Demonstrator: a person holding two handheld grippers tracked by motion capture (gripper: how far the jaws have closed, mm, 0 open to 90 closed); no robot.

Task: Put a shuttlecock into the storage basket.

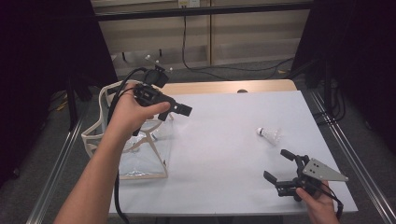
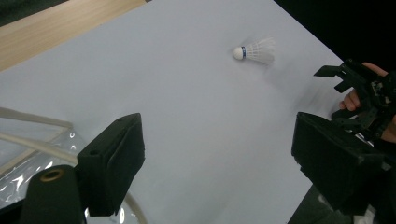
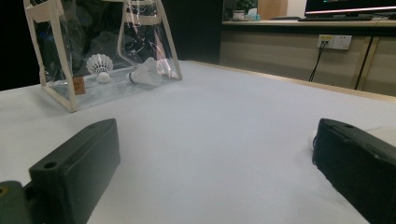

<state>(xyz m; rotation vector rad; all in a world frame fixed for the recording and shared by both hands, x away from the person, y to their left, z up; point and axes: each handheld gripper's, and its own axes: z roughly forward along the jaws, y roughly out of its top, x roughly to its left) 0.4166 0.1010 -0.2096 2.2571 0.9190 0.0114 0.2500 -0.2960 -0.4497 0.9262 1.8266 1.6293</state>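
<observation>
Left tool (image 1: 184,109) above bag (image 1: 130,140) at surface's left edge, jaws apart, nothing between them. Right tool (image 1: 280,168) near front right corner, jaws wide apart, empty, pointing across surface (image 1: 224,140) toward bag. Loose shuttlecock (image 1: 270,135) lies on its side near right edge, just beyond right tool. Two more shuttlecocks (image 3: 100,66) already inside clear bag. Likely step: fetch loose one. Advice: approach low, straddle cork end rather than feathers, close gently to avoid crushing skirt or rolling it away.
</observation>
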